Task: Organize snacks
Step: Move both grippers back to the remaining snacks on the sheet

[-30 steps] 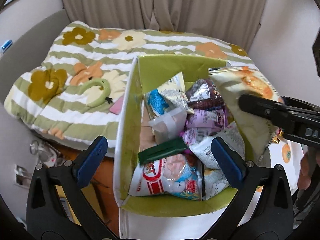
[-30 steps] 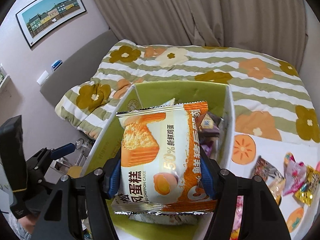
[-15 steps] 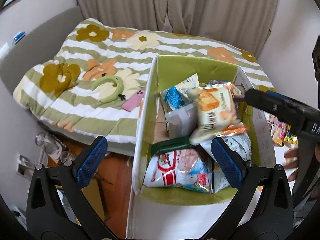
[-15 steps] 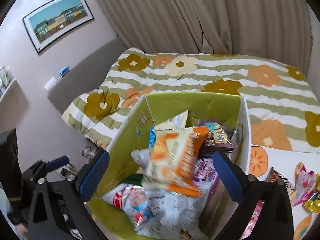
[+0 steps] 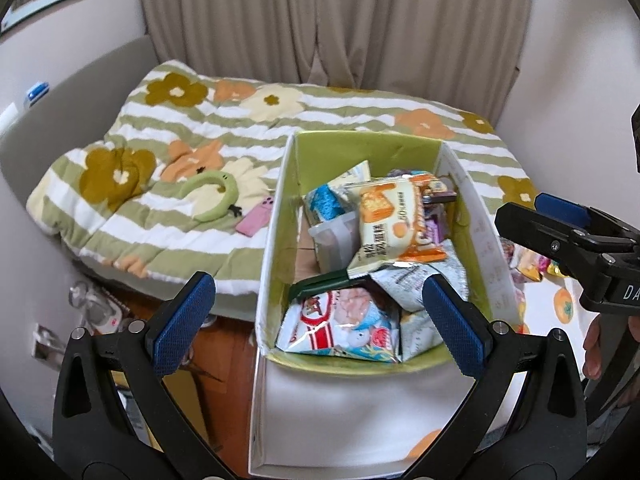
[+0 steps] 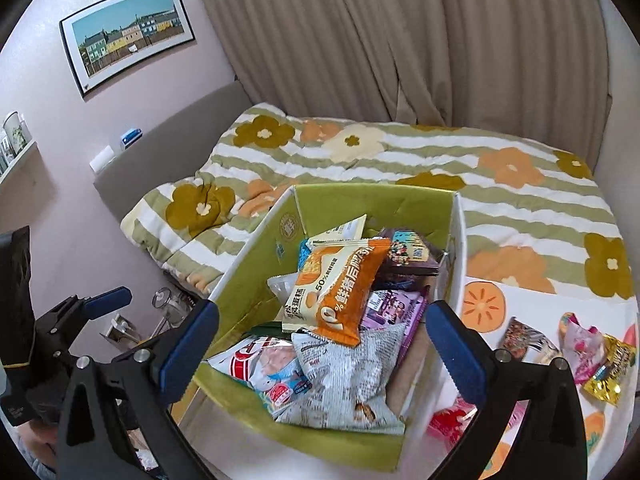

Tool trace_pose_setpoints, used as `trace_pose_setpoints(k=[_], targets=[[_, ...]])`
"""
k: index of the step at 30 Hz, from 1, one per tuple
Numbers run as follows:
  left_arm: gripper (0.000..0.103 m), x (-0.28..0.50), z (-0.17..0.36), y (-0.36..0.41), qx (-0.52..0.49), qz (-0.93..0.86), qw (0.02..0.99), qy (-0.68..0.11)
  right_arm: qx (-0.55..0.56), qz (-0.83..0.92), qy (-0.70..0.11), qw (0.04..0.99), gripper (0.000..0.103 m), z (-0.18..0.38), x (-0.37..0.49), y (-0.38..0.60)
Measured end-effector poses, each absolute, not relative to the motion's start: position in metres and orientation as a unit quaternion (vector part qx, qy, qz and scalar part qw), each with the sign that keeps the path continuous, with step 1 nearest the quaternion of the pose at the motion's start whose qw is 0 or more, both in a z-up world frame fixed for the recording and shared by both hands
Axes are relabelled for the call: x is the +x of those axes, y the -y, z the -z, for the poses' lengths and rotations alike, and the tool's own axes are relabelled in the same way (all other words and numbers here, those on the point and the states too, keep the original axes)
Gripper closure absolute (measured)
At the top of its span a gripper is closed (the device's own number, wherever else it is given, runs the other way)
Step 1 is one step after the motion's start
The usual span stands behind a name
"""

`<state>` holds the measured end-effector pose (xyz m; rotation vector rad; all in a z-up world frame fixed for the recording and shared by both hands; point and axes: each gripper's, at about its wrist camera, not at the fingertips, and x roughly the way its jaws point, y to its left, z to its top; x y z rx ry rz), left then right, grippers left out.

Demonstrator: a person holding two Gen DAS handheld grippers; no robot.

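Observation:
A green-lined cardboard box (image 5: 280, 216) (image 6: 256, 256) holds several snack packets. An orange and white chiffon cake packet (image 5: 394, 220) (image 6: 340, 284) lies on top of the pile, free of any gripper. My left gripper (image 5: 320, 316) is open and empty, above the box's near left corner. My right gripper (image 6: 320, 344) is open and empty above the box's near end; it also shows at the right edge of the left wrist view (image 5: 560, 232). Loose snack packets (image 6: 592, 352) lie on the table to the right of the box.
A bed with a floral striped quilt (image 6: 400, 160) lies behind the box. A green headband (image 5: 216, 196) and a pink phone (image 5: 256, 218) lie on it. A white tablecloth with orange fruit print (image 6: 484, 304) covers the table. Curtains hang behind.
My right gripper opened and let go of the chiffon cake packet, which dropped onto the pile in the box. Both grippers pulled back and up from the box.

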<state>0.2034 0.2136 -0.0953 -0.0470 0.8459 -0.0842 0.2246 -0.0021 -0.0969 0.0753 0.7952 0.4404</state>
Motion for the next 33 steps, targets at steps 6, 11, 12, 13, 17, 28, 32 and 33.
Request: trace_pose_setpoints(k=[6, 11, 12, 13, 17, 28, 32, 33], targets=[[0.0, 0.188, 0.083, -0.197, -0.011, 0.078, 0.916, -0.394, 0.046, -0.18, -0.367, 0.911, 0.0, 0.083, 0.194, 0.017], [0.0, 0.183, 0.075, -0.173, -0.005, 0.121, 0.914, -0.386, 0.044, -0.134, -0.355, 0.924, 0.0, 0.07, 0.167, 0.039], [0.0, 0.183, 0.074, -0.166, -0.003, 0.13, 0.914, -0.385, 0.045, -0.123, -0.355, 0.926, 0.0, 0.068, 0.162, 0.046], [0.0, 0.183, 0.072, -0.159, -0.001, 0.14, 0.913, -0.383, 0.047, -0.116, -0.354, 0.927, 0.0, 0.067, 0.158, 0.051], [0.0, 0.184, 0.066, -0.125, 0.006, 0.18, 0.909, -0.376, 0.052, -0.056, -0.346, 0.935, 0.0, 0.059, 0.14, 0.085], [0.0, 0.193, 0.053, -0.023, 0.033, 0.24, 0.903, -0.355, 0.067, 0.064, -0.322, 0.942, 0.0, 0.048, 0.112, 0.185], [0.0, 0.208, 0.059, 0.015, 0.037, 0.255, 0.894, -0.367, 0.077, 0.079, -0.331, 0.937, 0.0, 0.055, 0.113, 0.219], [0.0, 0.212, 0.061, 0.025, 0.038, 0.26, 0.891, -0.371, 0.079, 0.082, -0.335, 0.935, 0.0, 0.057, 0.116, 0.227]])
